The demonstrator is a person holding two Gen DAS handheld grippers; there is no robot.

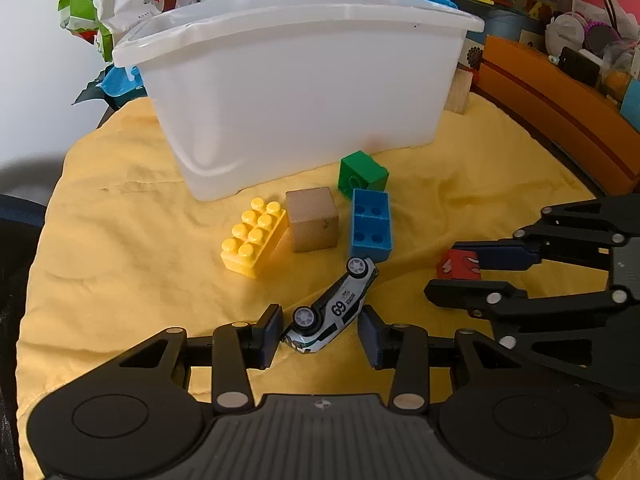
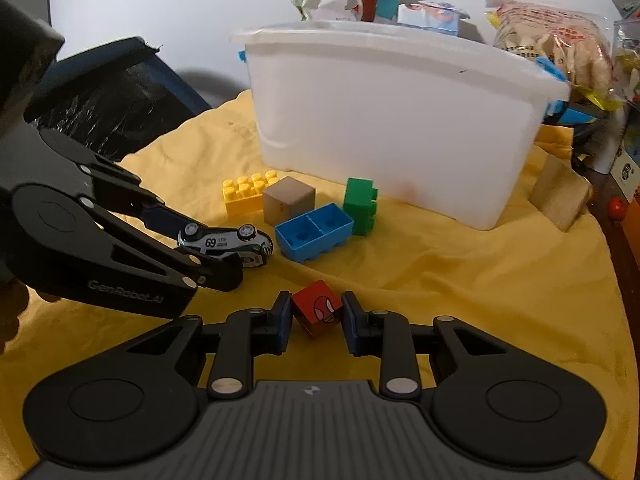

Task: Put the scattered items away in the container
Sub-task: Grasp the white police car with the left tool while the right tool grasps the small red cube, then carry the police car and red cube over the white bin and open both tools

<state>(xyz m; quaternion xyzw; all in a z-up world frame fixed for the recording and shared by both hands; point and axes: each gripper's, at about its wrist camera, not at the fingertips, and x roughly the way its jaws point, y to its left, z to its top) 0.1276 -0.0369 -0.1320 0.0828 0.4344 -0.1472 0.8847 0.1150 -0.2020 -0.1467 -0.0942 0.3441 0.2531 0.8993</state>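
Both views were evenly, softly lit, with only faint shadows beneath the white bin [image 1: 296, 92] on the yellow cloth [image 1: 120, 220]. Fisheye distortion bent the edges, the corners went dark, and background clutter looked slightly soft.

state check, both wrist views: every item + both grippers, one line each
left gripper: open, fingers either side of the toy car
right gripper: open, straddling the red cube
toy car: on its side on the cloth
red cube: on the cloth, tilted
yellow brick: studs up
blue brick: studs down, hollow side up
green brick: on its side
wooden cube: flat on the cloth
container: upright, lid off
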